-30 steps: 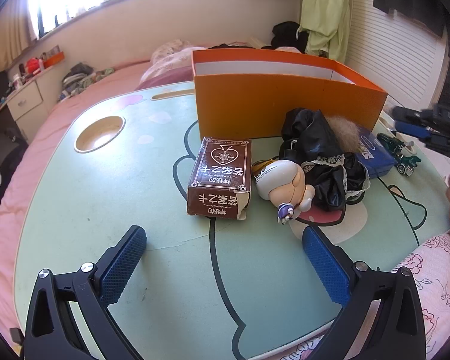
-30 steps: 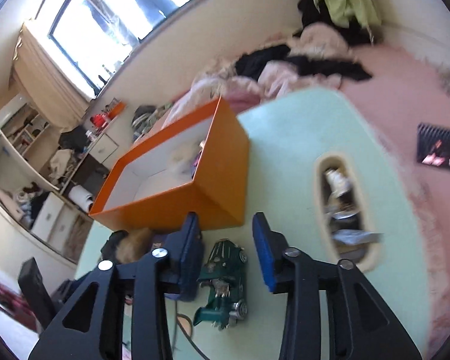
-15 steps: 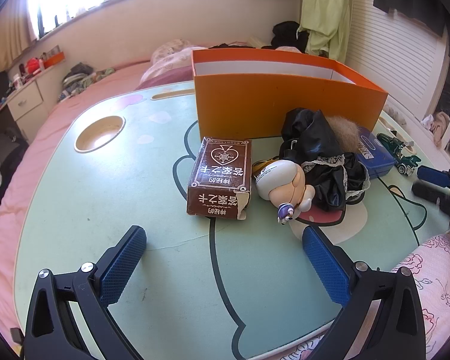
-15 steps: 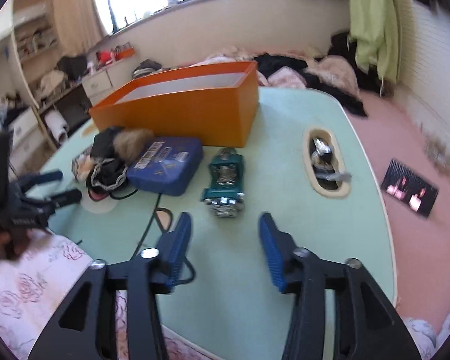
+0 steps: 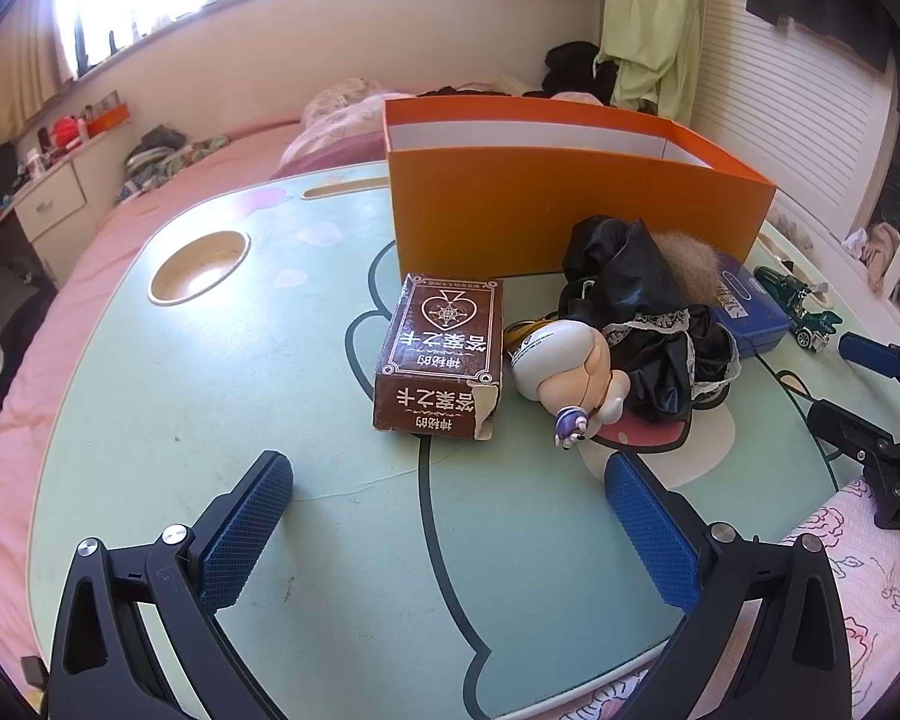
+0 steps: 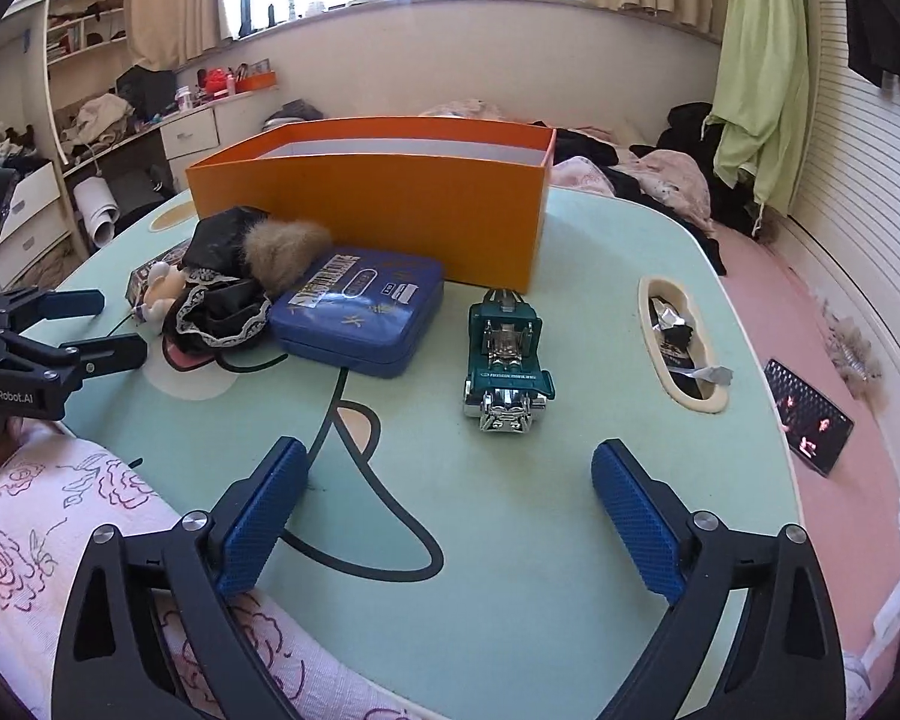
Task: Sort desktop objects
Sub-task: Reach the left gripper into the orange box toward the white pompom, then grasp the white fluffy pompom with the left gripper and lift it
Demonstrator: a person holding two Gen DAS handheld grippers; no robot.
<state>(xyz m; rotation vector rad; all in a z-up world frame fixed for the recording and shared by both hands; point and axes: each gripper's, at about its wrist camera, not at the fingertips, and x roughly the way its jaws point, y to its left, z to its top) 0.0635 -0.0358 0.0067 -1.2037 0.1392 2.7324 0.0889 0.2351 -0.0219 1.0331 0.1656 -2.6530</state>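
My left gripper [image 5: 444, 480] hovers open over the green table, with nothing between its blue pads. Just beyond it lie a brown card box [image 5: 444, 354] and a small doll figure [image 5: 570, 366]. A black lacy cloth with a fur tuft [image 5: 642, 300] is heaped behind the doll. The orange box [image 6: 390, 198] stands open at the back. My right gripper [image 6: 447, 456] has its jaws opening wide and nothing between them. A green toy car [image 6: 507, 354] sits just ahead of it, and a blue tin [image 6: 360, 312] lies to the car's left.
A round cup hole [image 5: 201, 267] is sunk into the table at the far left. An oval slot [image 6: 684, 348] with wrappers in it lies right of the car. A phone [image 6: 807, 414] lies on the pink bed. Floral fabric [image 6: 60, 540] covers the near table edge.
The right gripper rolled upright, drew back from the orange box to the near side of the car, and its jaws spread wide. The left gripper stayed still.
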